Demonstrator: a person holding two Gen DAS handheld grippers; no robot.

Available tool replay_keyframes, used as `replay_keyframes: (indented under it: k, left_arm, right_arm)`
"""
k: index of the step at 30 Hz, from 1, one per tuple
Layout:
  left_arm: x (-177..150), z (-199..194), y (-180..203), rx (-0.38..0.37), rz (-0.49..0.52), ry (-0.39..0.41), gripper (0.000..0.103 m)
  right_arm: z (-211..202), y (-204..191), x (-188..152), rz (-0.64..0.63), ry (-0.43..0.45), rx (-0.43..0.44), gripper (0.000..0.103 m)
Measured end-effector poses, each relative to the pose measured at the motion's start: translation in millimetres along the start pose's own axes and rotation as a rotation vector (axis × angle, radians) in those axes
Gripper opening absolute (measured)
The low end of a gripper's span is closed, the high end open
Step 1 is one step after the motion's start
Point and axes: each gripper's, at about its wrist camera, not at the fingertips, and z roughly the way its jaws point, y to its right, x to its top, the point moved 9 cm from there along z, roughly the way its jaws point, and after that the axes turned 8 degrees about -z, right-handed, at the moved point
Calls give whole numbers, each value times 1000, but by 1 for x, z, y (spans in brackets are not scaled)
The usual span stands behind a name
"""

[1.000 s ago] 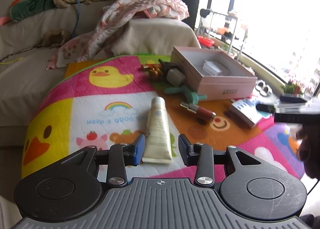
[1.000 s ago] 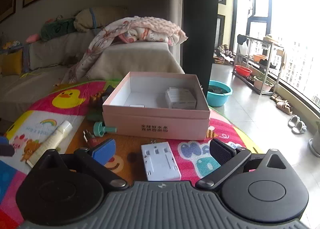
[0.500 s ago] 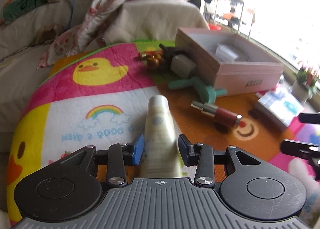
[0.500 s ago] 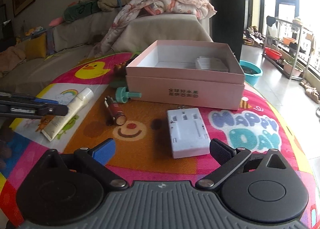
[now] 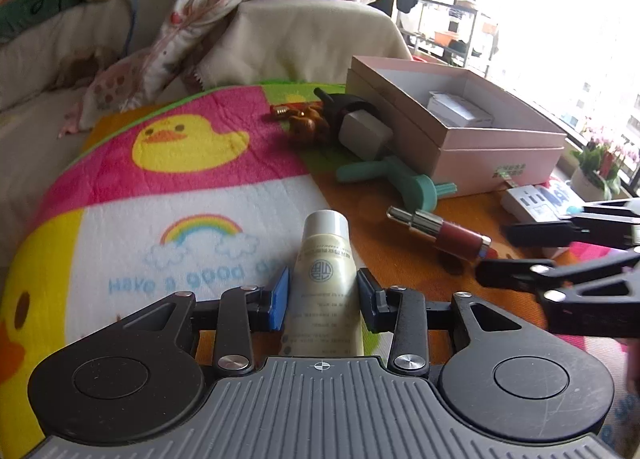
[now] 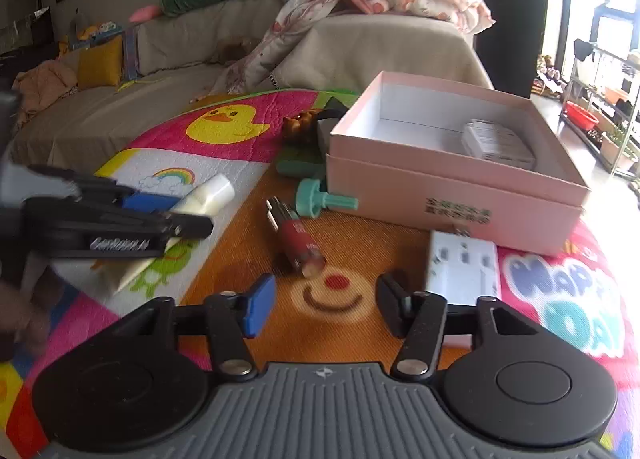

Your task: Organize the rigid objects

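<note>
My left gripper [image 5: 322, 297] straddles a cream tube [image 5: 325, 283] lying on the play mat; its jaws flank the tube closely, and I cannot tell whether they grip it. The tube also shows in the right wrist view [image 6: 204, 197]. My right gripper [image 6: 324, 309] is open and empty, low over the mat. A red lipstick [image 6: 298, 239] lies just ahead of it, a white power adapter [image 6: 462, 271] to its right. The pink open box [image 6: 452, 199] holds a white box [image 6: 496, 143]. A teal plastic part [image 6: 316, 199] lies by the box's corner.
A brown figurine [image 5: 308, 121], a black item and a grey cube [image 5: 364, 131] lie behind the teal part. The colourful mat [image 5: 180, 187] covers the table. A draped sofa [image 6: 360, 47] stands behind. The floor drops off to the right of the table.
My left gripper has moved forward over the tube, so its jaws now flank the tube's body. My right gripper has moved left toward the lipstick and its jaws have narrowed.
</note>
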Motion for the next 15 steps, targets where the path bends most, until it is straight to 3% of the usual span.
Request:
replay_keyframes:
  k: [3,5,8,9,11,12,15]
  left_arm:
    - [-6,-5,1,-32,-29,0,41]
    - [-9,-9,0,-44,-58,10,41]
    - [-10,-11,-3,-55,-102,26,41]
    - [-10,-11,-3,-57,-114,32,41]
    - [-11,-11,-4,-56,-125,43,41]
    - [-11,-11,-3,-52,-122,49,41]
    - [-12,-12,0,-32,-96,45,41]
  right_arm:
    - [10,-6,3,-65,-20,5,44]
    - [11,3,3,-100,-31,-85,44]
    - [3,26,4,-124,-15,-295,42]
    - [-3,29,5,-124,9,-313,45]
    - [-11,26,8,-94,41,-251,67]
    - [-12,23,9,-69,48,-209,84]
    - [-5,6,13,-30,44,-108,88]
